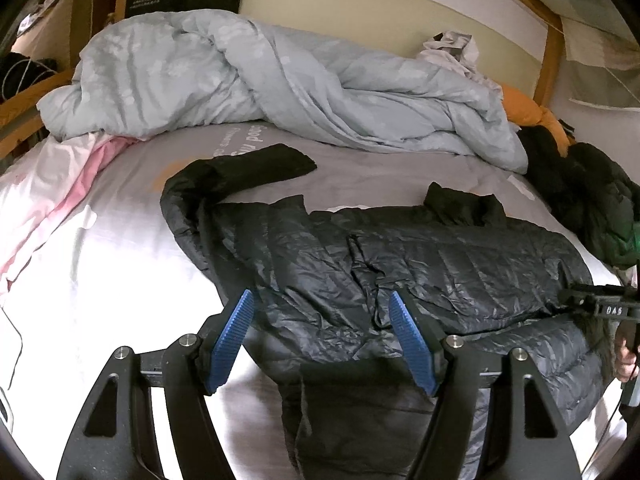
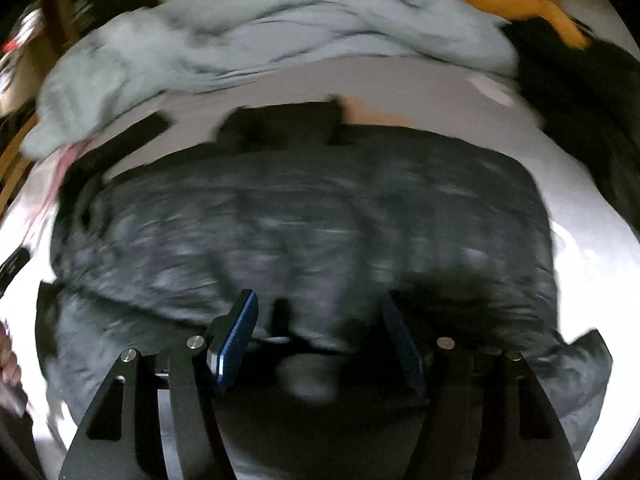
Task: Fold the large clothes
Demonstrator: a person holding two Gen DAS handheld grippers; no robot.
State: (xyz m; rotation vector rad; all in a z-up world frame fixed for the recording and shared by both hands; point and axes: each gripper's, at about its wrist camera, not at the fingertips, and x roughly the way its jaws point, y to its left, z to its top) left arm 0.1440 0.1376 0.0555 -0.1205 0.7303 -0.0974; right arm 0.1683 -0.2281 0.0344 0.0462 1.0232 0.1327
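Note:
A black quilted puffer jacket (image 1: 400, 268) lies spread across the grey bed sheet (image 1: 120, 248), with one sleeve (image 1: 256, 168) stretched toward the upper left and its collar (image 1: 460, 200) at the far side. My left gripper (image 1: 320, 298) hovers open over the jacket's near left part, and nothing sits between its blue pads (image 1: 232, 340). The right gripper (image 1: 596, 306) shows at the right edge over the jacket's right end, held by a hand (image 1: 626, 356). The right wrist view is blurred by motion. In it the right gripper (image 2: 320, 298) stands open just above the jacket (image 2: 300, 220).
A crumpled light blue duvet (image 1: 260, 80) fills the far side of the bed. An orange cloth (image 1: 528, 108) and a heap of dark clothes (image 1: 592, 200) lie at the right. Pink fabric (image 1: 68, 196) lies at the left edge, beside the wooden bed frame (image 1: 24, 104).

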